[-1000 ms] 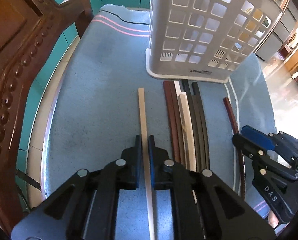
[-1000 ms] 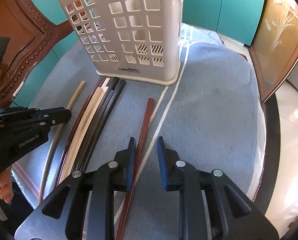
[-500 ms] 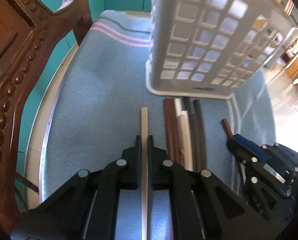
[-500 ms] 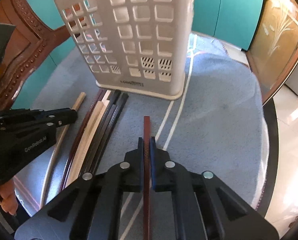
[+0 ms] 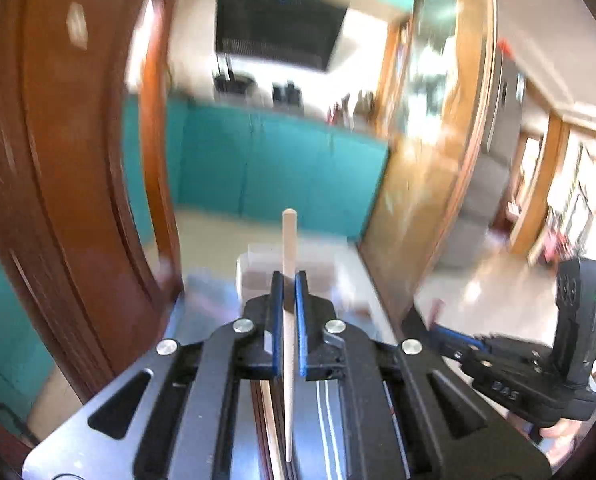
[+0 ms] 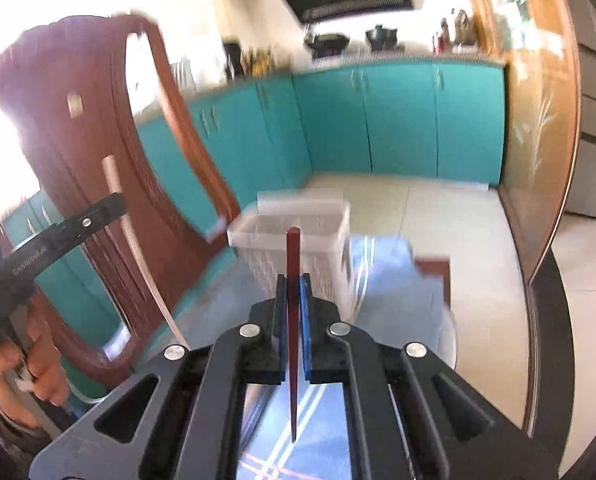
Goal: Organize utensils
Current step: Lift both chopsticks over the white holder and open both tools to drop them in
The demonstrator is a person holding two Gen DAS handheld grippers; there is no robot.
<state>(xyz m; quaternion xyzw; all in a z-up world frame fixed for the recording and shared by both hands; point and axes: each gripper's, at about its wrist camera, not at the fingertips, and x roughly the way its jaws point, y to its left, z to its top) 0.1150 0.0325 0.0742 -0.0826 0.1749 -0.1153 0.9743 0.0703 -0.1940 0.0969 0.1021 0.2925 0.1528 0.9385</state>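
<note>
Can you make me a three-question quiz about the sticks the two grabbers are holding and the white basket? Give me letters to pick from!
1. Where is the white basket in the right wrist view?
A. beyond the tip of the dark red chopstick
B. hanging on the door
C. on the floor

2. What colour is the chopstick in the left gripper?
A. green
B. pale wood
C. black

3. What state is the right gripper in?
A. wide open
B. shut on nothing
C. shut on the dark red chopstick

Answers:
1 A, the basket's open rim sits just past the stick's tip.
2 B, it looks light beige.
3 C, both blue pads press its sides.
</note>
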